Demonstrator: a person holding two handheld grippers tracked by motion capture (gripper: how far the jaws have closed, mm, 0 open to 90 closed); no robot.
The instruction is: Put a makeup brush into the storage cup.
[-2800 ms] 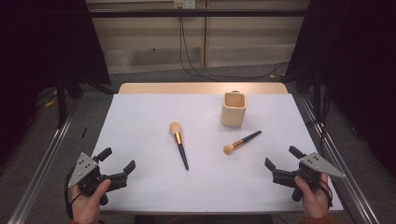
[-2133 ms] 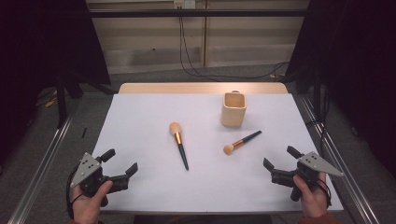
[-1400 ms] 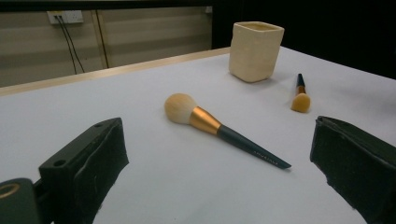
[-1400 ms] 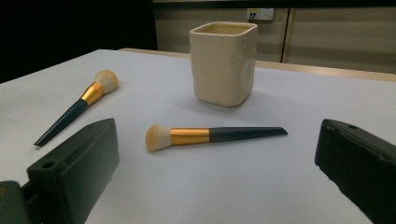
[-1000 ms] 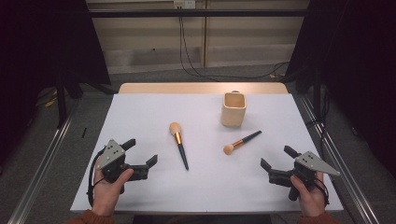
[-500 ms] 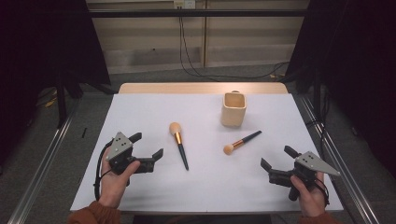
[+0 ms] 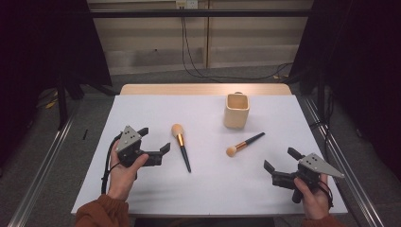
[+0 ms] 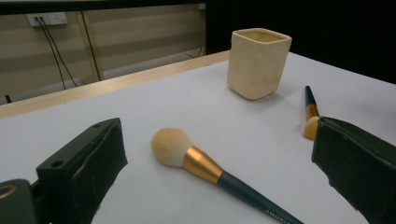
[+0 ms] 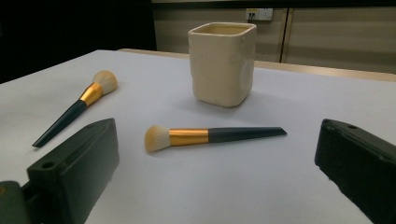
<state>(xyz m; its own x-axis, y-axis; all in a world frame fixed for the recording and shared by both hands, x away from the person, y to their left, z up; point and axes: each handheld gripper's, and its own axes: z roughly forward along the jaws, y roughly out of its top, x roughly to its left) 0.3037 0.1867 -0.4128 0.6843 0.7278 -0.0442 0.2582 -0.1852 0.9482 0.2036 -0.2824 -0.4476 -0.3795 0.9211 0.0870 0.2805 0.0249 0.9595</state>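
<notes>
Dark-handled, gold-ferruled powder brush (image 7: pixel 180 145) lies flat on the table.

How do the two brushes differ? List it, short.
The left brush has a round, full head; the right brush has a smaller, flatter one. The left brush looks longer and tapers to a point; the right brush's handle ends in a slanted cut. The left brush lies just ahead of the open left gripper; the right brush lies below the cup. Both have gold ferrules, dark handles, and lie flat.

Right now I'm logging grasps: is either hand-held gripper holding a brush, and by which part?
Nothing is held. The left hand-held gripper is open beside the larger brush; the right hand-held gripper is open, apart from the smaller brush.
</notes>
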